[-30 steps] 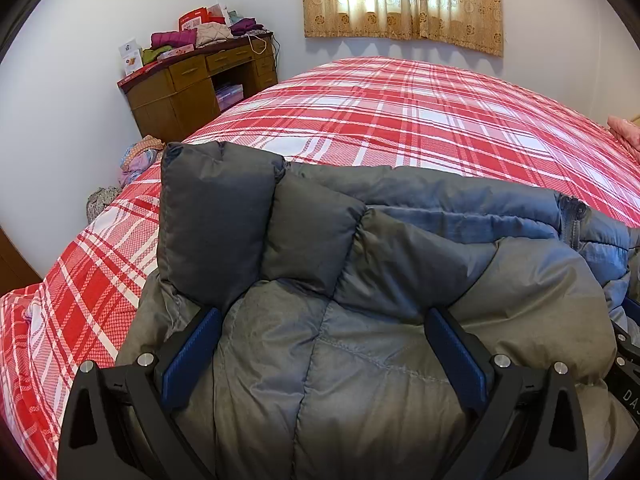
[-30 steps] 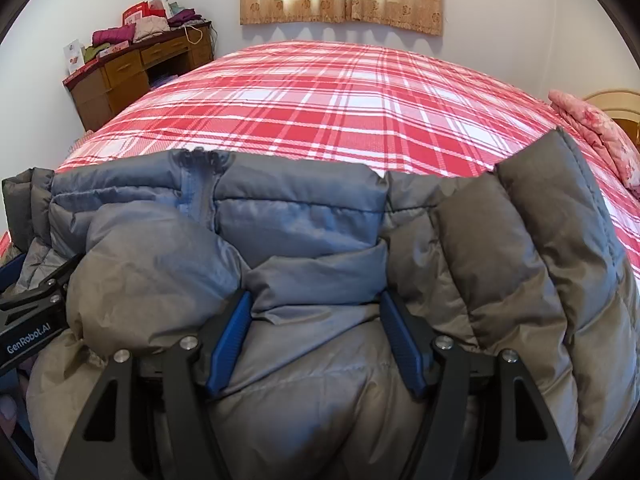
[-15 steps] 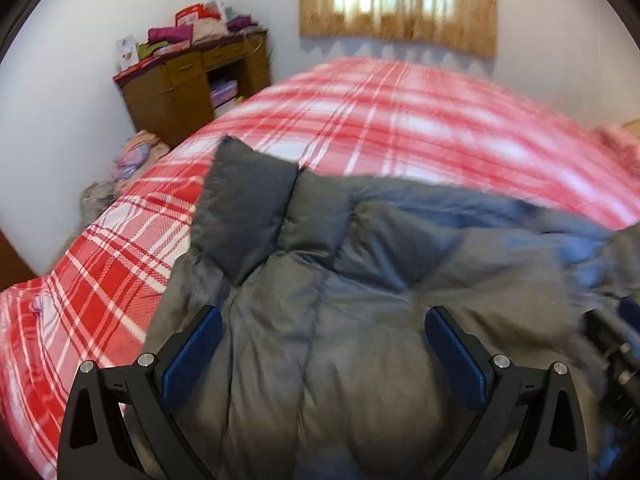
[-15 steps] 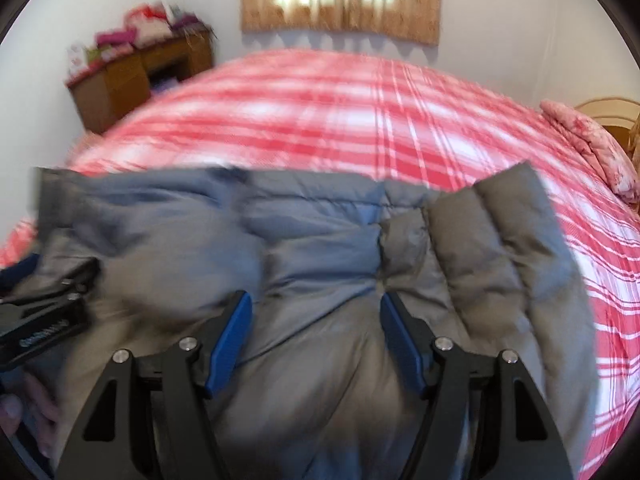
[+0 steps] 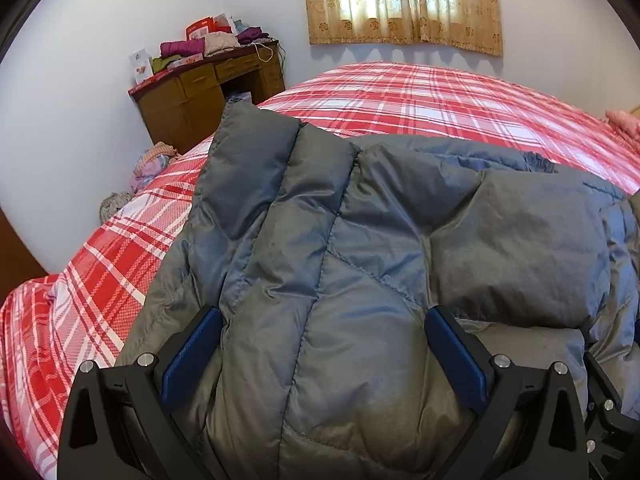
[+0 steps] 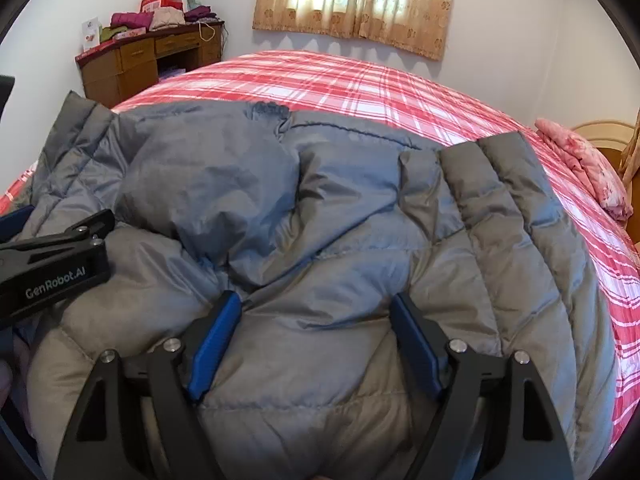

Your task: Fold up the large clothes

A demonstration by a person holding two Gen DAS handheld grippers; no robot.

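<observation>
Right claw (image 6: pixel 314 314): jaws opening, blue pads (image 6: pixel 214 350) spread, grey puffer jacket (image 6: pixel 328 240) bulging up between them. Fabric sits against the inner pad faces, but I see no pinch or gather there, so I read it as released, not gripping.

Left claw (image 5: pixel 322 330): jaws spread wide, jacket (image 5: pixel 360 240) fills the gap between the blue pads (image 5: pixel 192 356). Padding touches both pads with no visible squeeze; reads as released too. Its black body with white lettering shows at the left edge of the right wrist view (image 6: pixel 52 268), lying on the jacket, just beside the right claw.

Jacket lies on the bed (image 6: pixel 360 88), near edge, on the red-and-white plaid cover. Quilted, grey, bunched in the middle; one sleeve end sticks up at the far left (image 5: pixel 248 152), another ribbed section stands at the right (image 6: pixel 500 184). Zipper end visible at the far rim (image 6: pixel 268 112).

Background: wooden desk (image 5: pixel 192 96) in the corner, stacked with folded clothes and boxes; curtain (image 5: pixel 400 0) over the window; pink pillow (image 6: pixel 580 164) at the bed's right side; bundle of cloth on the floor by the desk (image 5: pixel 152 160).
</observation>
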